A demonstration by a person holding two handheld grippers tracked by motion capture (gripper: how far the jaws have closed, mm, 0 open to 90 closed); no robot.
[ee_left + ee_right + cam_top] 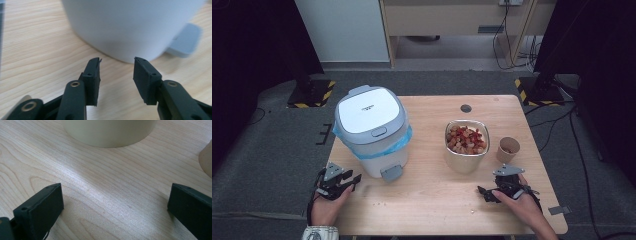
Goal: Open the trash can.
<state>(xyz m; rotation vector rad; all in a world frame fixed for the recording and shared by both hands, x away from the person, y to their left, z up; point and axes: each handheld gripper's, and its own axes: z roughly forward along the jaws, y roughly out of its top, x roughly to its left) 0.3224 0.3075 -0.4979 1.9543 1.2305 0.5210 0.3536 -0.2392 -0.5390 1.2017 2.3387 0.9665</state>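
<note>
Left gripper [116, 75] and right gripper [115, 210]: jaws apart, empty. Risk: nudging bowl [466, 162] (full of food) spills contents; approach slowly.

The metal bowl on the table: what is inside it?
The metal bowl holds a heap of brown and red food pieces. What lies under the heap, and the bowl's bottom, is covered.

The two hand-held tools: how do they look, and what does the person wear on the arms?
Both the left tool and the right tool are black, each topped by a grey three-cornered plate. Their jaws end in flat, ribbed black pads. A patterned white cuff covers the left wrist.
</note>
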